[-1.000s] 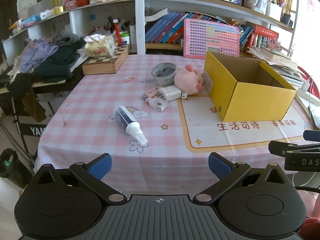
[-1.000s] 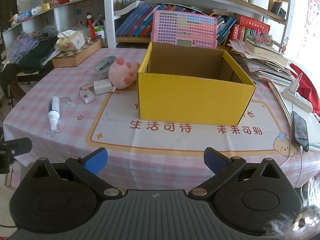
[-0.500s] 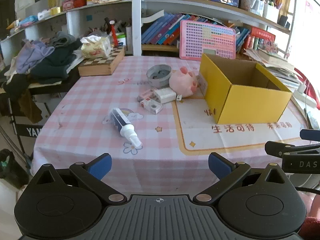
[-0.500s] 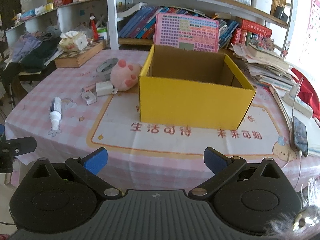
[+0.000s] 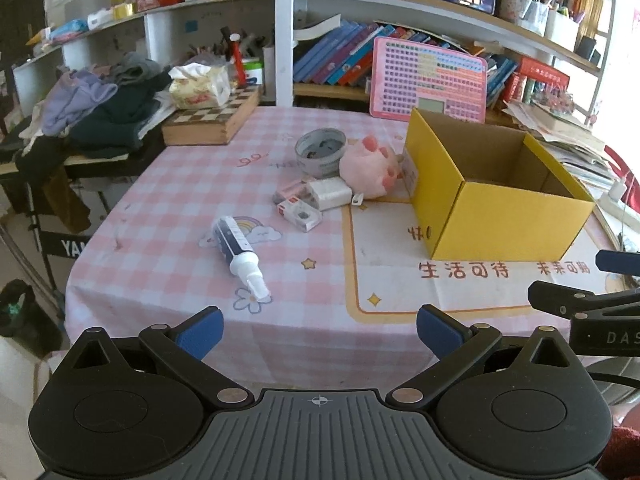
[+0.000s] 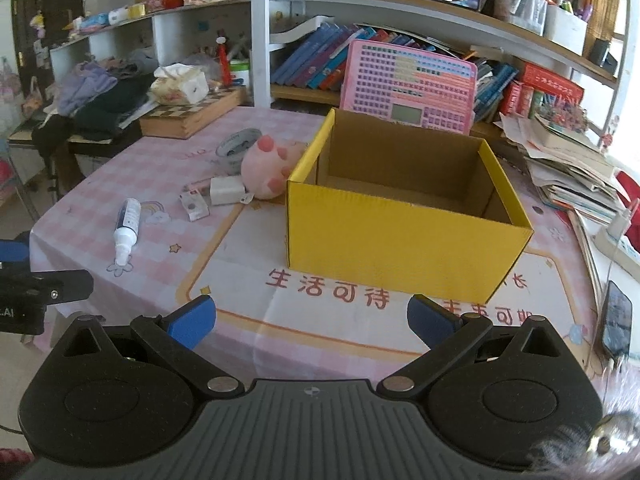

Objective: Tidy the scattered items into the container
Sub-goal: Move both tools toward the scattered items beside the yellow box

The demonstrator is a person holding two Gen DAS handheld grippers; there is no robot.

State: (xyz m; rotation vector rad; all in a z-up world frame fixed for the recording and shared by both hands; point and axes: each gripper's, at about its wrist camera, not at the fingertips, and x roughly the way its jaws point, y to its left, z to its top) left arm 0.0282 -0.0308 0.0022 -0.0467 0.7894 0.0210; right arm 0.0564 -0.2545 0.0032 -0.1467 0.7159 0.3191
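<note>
An open yellow cardboard box (image 5: 496,216) (image 6: 400,236) stands on the pink checked table and looks empty inside. Left of it lie a pink plush paw (image 5: 370,168) (image 6: 270,168), a tape roll (image 5: 320,151) (image 6: 236,146), a white charger (image 5: 330,193) (image 6: 226,191), a small white packet (image 5: 300,214) (image 6: 194,207), a pink card (image 5: 290,190) and a dark tube with a white cap (image 5: 238,250) (image 6: 126,228). My left gripper (image 5: 319,326) is open and empty before the table's front edge. My right gripper (image 6: 311,320) is open and empty, in front of the box.
A wooden chessboard box (image 5: 212,120) with a tissue pack sits at the table's back left beside piled clothes (image 5: 96,112). A pink keyboard toy (image 6: 408,86) leans behind the box. Bookshelves stand behind. Papers, a power strip and a phone (image 6: 618,322) lie at the right.
Both grippers have drawn back from the table and risen a little, so the table and box look smaller. Nothing on the table has moved. Both stay open.
</note>
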